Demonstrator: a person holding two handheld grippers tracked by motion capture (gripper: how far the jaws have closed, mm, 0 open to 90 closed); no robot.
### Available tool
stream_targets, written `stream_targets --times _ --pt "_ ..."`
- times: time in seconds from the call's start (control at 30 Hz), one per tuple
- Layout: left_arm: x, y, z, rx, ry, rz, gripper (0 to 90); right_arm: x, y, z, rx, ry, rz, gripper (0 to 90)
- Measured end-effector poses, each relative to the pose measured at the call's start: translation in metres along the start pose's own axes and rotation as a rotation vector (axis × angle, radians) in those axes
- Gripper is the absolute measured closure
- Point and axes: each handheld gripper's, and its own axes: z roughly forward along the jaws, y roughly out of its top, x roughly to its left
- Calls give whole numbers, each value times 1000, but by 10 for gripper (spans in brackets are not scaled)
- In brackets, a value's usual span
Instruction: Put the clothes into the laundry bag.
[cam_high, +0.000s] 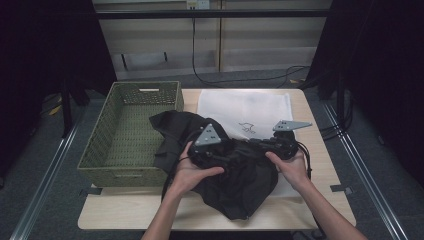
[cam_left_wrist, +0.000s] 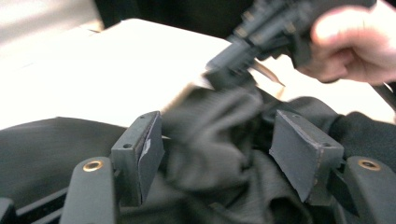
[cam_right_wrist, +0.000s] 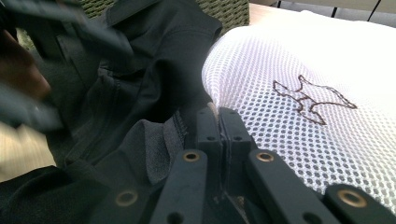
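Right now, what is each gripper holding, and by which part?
The right gripper is shut on the white mesh bag, pinching its edge beside the black garment. The left gripper holds nothing: garment folds lie between open jaws.

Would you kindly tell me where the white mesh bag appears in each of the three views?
High view: the white mesh bag lies upper centre on the table, behind the black garment.
Left gripper view: a pale blurred surface, upper left.
Right gripper view: right half, with its embroidered bird outline.
Shared landmark: the black garment overlapping the bag's edge.
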Motion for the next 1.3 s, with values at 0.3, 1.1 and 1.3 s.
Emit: stream_targets --times 0.3,1.1,1.3 --pt "54 21 -59 36 116 -26 346 -2 1 1 -5 7 7 885" --pt "94 -39 -82 342 208 -147 298 -3 2 2 -3 10 4 884" --pt "93 -38 -85 304 206 -141 534 -3 2 2 -3 9 4 884"
